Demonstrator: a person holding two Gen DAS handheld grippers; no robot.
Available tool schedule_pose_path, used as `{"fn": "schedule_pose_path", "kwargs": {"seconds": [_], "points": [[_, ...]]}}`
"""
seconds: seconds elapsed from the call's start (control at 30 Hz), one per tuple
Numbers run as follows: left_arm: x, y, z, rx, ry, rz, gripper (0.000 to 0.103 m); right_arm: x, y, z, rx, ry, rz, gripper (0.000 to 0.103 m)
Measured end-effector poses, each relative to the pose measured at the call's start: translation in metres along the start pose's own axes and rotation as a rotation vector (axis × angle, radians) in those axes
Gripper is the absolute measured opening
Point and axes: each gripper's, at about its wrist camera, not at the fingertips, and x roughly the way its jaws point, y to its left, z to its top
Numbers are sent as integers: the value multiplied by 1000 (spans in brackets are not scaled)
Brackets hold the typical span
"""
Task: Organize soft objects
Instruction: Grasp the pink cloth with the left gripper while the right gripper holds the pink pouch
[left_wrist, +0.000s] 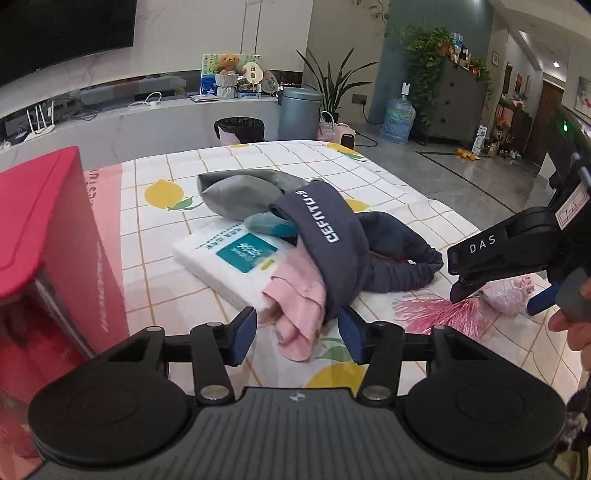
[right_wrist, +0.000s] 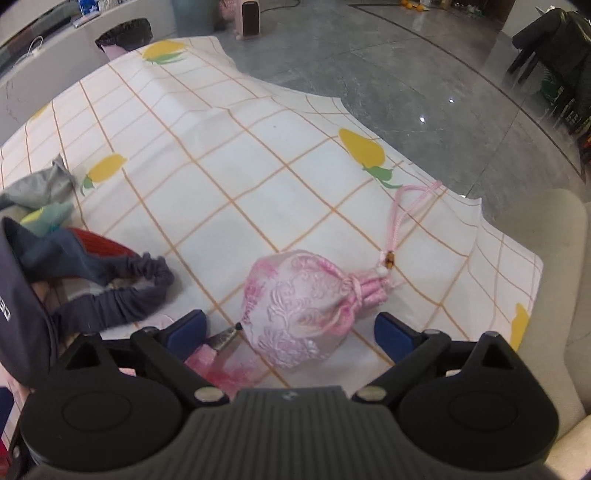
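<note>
Two claws stand open and hold nothing; the left claw (left_wrist: 297, 336) faces the pink cloth (left_wrist: 299, 306) on the table (left_wrist: 166, 291); the right claw (right_wrist: 291, 332) brackets the pink pouch (right_wrist: 299, 306), probably to grip it.

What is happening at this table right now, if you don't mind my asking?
A person is sorting soft items with two handheld tools. The left tool is open around the end of a pink cloth in the pile under a navy headband. The right tool is open, straddling a pink embroidered pouch on the lemon-print tablecloth. Neither has closed yet.
</note>
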Motion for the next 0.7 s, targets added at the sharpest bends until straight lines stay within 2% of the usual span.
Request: {"fn": "schedule_pose_path", "kwargs": {"seconds": [0.07, 0.1, 0.13, 0.17, 0.2, 0.33, 0.43, 0.6, 0.7], "points": [[0, 2, 1, 5, 10, -6, 56, 0, -2, -1, 13, -11, 12, 92], [0, 2, 1, 5, 13, -5, 56, -2, -2, -1, 12, -18, 28, 82], [0, 1, 1, 5, 14, 1, 56, -6, -1, -1, 8, -27, 38, 67], [1, 1, 1, 6, 12, 7, 55, -10, -1, -1, 5, -40, 43, 58], [1, 0, 1, 7, 10, 14, 53, -12, -3, -1, 11, -41, 53, 56], [1, 2, -1, -13, -2, 27, 50, -19, -13, -1, 53, -37, 109, 52], [4, 1, -1, -7, -1, 48, 43, -31, -14, 0, 42, -71, 138, 52], [10, -3, 2, -35, 0, 45, 22, -45, -12, 0, 30, -107, 179, 52], [14, -7, 3, -43, -1, 40, 16, -42, -12, 0, 24, -98, 163, 52]]}}
